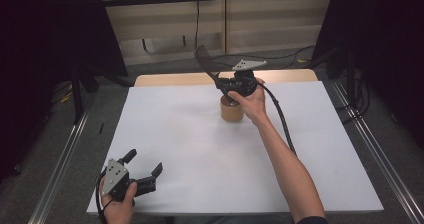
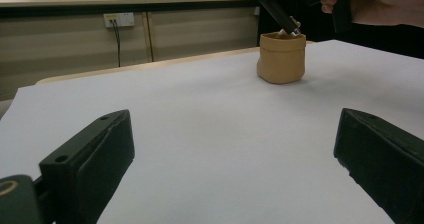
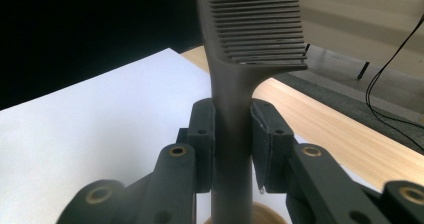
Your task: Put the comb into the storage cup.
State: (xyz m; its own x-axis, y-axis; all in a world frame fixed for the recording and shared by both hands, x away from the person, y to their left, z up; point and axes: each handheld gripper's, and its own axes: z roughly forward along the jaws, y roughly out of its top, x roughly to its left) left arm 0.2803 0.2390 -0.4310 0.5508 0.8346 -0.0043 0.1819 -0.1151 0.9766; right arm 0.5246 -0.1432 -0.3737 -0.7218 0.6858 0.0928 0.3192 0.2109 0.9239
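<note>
At the left of the high view I keep my left claw [image 1: 146,168] low at the near corner of the counter [image 1: 165,134]. Its jaws stand spread with nothing between them, and in the left gripper view they frame bare white surface.

Toward the middle, near the counter's far edge, stands the tan cup [image 1: 232,110], upright and by itself on the white sheet. In the left gripper view it looks soft-walled, with a rolled rim.

Directly above it is my right claw [image 1: 220,82], pinching the dark comb [image 1: 205,60] by its handle. In the right gripper view the jaws press on the handle from both sides, with the teeth above them and the cup's rim just below. The handle's lower end reaches into the cup's mouth, while the toothed end tilts up and away to the left.

I judge the job as standing the comb in the cup, and it is nearly done: the handle tip is already inside. What remains is lowering it until it rests, letting go, and pulling clear without tipping the cup.

I can read no brand, label or writing on the comb, the cup or either claw.
</note>
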